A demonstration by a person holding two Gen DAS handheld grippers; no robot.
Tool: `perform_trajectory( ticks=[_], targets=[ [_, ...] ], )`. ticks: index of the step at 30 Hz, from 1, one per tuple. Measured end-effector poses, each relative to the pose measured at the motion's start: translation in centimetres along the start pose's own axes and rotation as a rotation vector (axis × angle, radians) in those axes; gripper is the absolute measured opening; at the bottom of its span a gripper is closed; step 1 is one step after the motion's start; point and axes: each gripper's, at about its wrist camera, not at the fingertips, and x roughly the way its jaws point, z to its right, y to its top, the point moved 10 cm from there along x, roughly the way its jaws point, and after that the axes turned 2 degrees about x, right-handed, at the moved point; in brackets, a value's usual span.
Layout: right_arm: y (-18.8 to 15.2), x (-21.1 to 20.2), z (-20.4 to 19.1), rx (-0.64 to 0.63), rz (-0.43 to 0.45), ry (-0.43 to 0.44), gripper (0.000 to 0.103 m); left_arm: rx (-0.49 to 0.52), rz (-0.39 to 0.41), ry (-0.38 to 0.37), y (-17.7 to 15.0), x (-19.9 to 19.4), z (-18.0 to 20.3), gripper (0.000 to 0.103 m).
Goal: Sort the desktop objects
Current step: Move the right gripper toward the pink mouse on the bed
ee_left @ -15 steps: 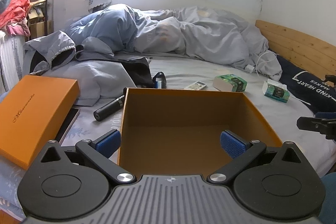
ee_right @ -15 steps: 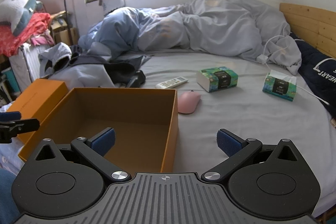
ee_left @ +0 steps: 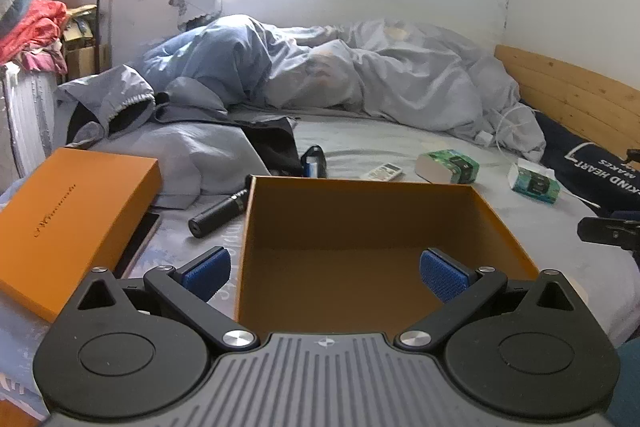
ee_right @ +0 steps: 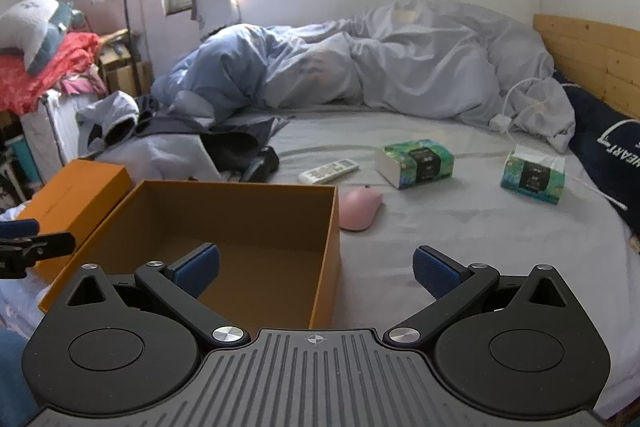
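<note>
An open, empty orange box (ee_left: 360,227) (ee_right: 224,227) sits on the bed in front of both grippers. My left gripper (ee_left: 325,274) hovers open over its near edge, holding nothing. My right gripper (ee_right: 316,269) stands open above the box's right wall, also empty. Right of the box lies a pink mouse (ee_right: 360,207). Farther back are a white remote (ee_right: 329,171) (ee_left: 381,171), two green tissue packs (ee_right: 416,163) (ee_right: 533,175) and a dark blue-black item (ee_left: 314,163). A black cylinder (ee_left: 218,213) lies left of the box.
The orange lid (ee_left: 68,223) rests at the left on the bedding. A rumpled grey duvet (ee_left: 360,75) and a jacket (ee_left: 120,107) fill the back of the bed. A wooden headboard (ee_left: 576,99) and a dark pillow (ee_right: 608,155) line the right side. A white charger cable (ee_right: 520,111) trails there.
Both views have shifted only slightly; the objects on the bed lie where they were and both grippers stay open.
</note>
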Motion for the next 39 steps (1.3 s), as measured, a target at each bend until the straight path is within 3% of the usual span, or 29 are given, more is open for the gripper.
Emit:
perform_trajectory(
  ticks=[21,39],
  targets=[
    [7.5,2.8,0.4,-0.009,0.062,-0.013,0.103,-0.040,0.025,0.044,0.4,0.2,-1.9,0.103],
    [9.1,11.4,2.6,0.005,-0.034,-0.022,0.103,-0.090,0.014,0.031,-0.1,0.7,-2.7,0.103]
  ],
)
